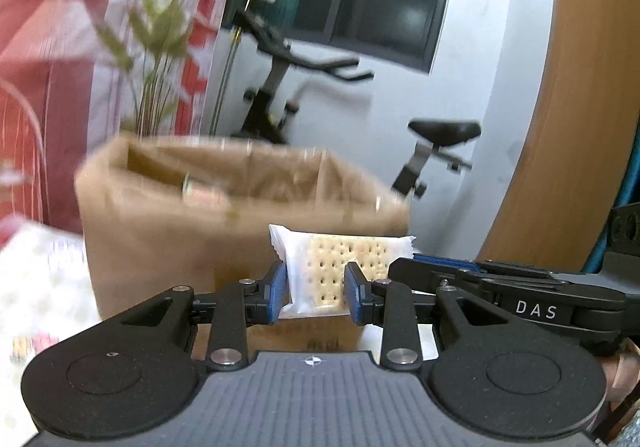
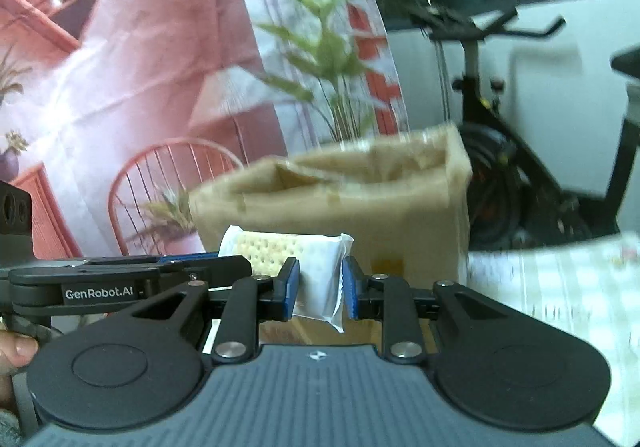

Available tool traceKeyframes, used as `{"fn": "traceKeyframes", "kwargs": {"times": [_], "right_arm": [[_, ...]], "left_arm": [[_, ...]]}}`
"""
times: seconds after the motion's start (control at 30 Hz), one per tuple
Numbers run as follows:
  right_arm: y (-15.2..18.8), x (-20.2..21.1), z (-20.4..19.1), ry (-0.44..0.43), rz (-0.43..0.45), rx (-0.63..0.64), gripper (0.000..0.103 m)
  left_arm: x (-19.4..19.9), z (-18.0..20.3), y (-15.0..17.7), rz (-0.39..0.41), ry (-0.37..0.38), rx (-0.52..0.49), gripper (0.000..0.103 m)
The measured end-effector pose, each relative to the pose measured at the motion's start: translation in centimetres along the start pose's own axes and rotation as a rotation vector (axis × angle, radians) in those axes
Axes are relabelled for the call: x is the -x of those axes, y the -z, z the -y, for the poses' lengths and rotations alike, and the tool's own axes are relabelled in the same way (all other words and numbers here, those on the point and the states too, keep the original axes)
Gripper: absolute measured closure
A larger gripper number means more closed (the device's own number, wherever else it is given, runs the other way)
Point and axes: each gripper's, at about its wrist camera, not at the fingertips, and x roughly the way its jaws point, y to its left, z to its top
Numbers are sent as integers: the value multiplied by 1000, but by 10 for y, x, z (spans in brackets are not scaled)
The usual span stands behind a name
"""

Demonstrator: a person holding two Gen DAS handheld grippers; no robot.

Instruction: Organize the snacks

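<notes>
One clear packet of crackers [image 1: 332, 259] is held up in the air by both grippers. My left gripper [image 1: 316, 289] is shut on its left part, with the blue pads pressing the wrapper. My right gripper [image 2: 320, 289] is shut on the packet's [image 2: 276, 247] clear right end. Each gripper reaches into the other's view from the side: the right gripper [image 1: 404, 267] at the packet's right end, the left gripper [image 2: 244, 263] at its left end. Just behind the packet stands an open cardboard box [image 1: 160, 231], also seen in the right wrist view [image 2: 360, 215]. What lies inside it is blurred.
The box stands on a table with a pale patterned cloth [image 2: 560, 279]. Behind it are a green plant [image 1: 156, 47], an exercise bike [image 1: 276, 87] and a printed red backdrop [image 2: 140, 67]. A wooden panel [image 1: 580, 87] rises at the right. A person's thumb [image 2: 16, 351] shows at the left edge.
</notes>
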Motion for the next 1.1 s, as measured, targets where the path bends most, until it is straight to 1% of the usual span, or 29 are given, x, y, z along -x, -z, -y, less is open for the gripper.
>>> {"fn": "traceKeyframes", "kwargs": {"times": [0.1, 0.13, 0.23, 0.33, 0.43, 0.53, 0.67, 0.7, 0.73, 0.77, 0.8, 0.87, 0.9, 0.93, 0.97, 1.0, 1.03, 1.1], "right_arm": [[-28, -9, 3, -14, 20, -2, 77], [-36, -13, 3, -14, 25, 4, 77], [-59, -30, 5, -3, 29, 46, 77], [-78, -54, 19, 11, 8, 37, 78], [-90, -77, 34, 27, -10, -1, 78], [-95, -95, 42, 52, -31, -6, 78], [-90, -109, 51, 74, -77, -16, 77], [-89, -111, 52, 82, -87, -13, 77], [-87, -111, 53, 89, -95, -15, 75], [-87, -110, 53, 94, -96, -18, 75], [-86, -108, 53, 100, -96, -18, 74], [-86, -101, 50, 106, -88, -9, 61], [-87, -97, 48, 116, -83, -5, 50], [-88, -92, 46, 121, -78, -4, 43], [-88, -87, 43, 122, -73, -6, 40], [-90, -82, 40, 124, -69, -7, 30], [-91, -76, 37, 128, -62, -4, 20], [-93, -63, 28, 142, -41, 9, 12]], "left_arm": [[-9, -2, -28, 38, 8, -1, 69], [-10, 3, -37, 46, 6, -8, 69], [-21, 0, -58, 66, 5, -28, 69], [-38, -13, -75, 35, 37, 8, 69], [-57, -19, -81, 1, 27, 3, 69], [-75, -22, -80, -37, 11, -8, 69], [-89, -35, -76, -84, 2, 29, 69], [-91, -38, -74, -90, -10, 33, 67], [-90, -39, -73, -93, -20, 30, 64], [-89, -41, -73, -93, -25, 27, 54], [-84, -40, -73, -88, -32, 22, 42], [-75, -38, -75, -68, -51, 9, 33], [-69, -36, -76, -60, -60, -4, 30], [-64, -32, -78, -54, -69, -18, 29], [-58, -28, -80, -49, -79, -35, 24], [-51, -23, -81, -38, -91, -57, 17], [-43, -18, -83, -25, -109, -81, 14], [-29, -8, -86, -2, -143, -116, 13]]}}
